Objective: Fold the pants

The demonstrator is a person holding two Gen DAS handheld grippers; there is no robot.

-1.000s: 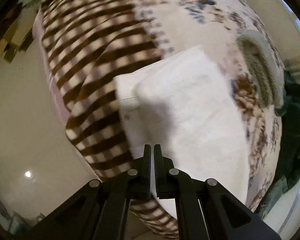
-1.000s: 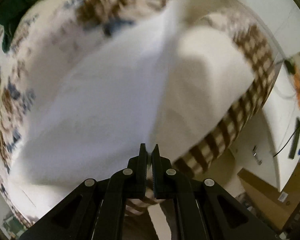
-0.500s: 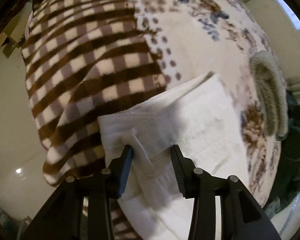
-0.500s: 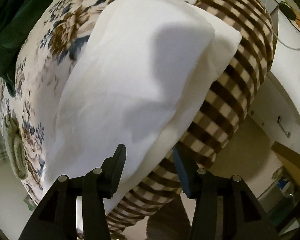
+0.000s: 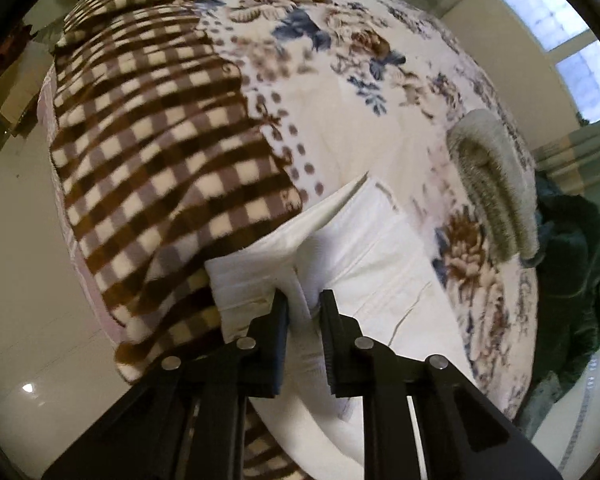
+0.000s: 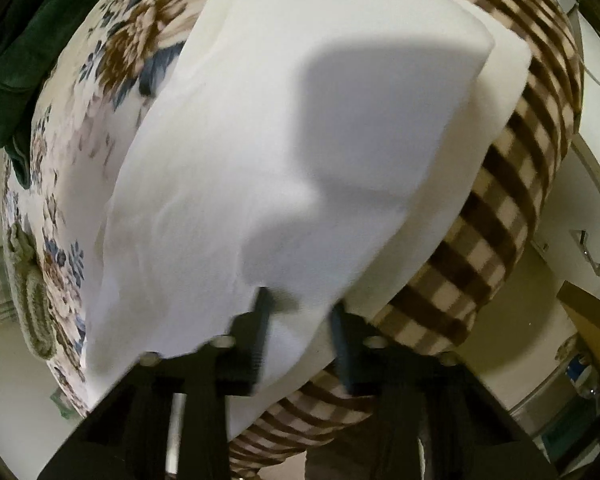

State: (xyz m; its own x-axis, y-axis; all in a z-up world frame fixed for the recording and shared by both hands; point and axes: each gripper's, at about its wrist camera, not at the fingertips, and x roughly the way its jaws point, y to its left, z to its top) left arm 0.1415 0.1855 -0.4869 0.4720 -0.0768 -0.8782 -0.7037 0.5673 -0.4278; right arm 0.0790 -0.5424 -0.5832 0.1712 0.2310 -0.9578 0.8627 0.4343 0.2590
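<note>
White pants (image 5: 364,264) lie folded on a bed, partly on the floral cover and partly on the brown checked blanket. In the right wrist view the pants (image 6: 300,140) fill the middle, with a folded top layer over a lower one. My left gripper (image 5: 303,300) is open, its jaws standing to either side of a raised fold near the waistband. My right gripper (image 6: 300,304) is open at the near edge of the pants, with the cloth edge between the jaws.
A brown checked blanket (image 5: 152,160) covers the left part of the bed. A grey knitted roll (image 5: 496,184) lies on the floral cover (image 5: 360,80). Dark green cloth (image 5: 572,280) hangs at the bed's right edge. Pale floor (image 5: 20,260) lies beside the bed.
Both grippers were shut on the white pants a second ago and have opened and let go. The pants now lie flat on the bed, and both grippers have drawn back a little.
</note>
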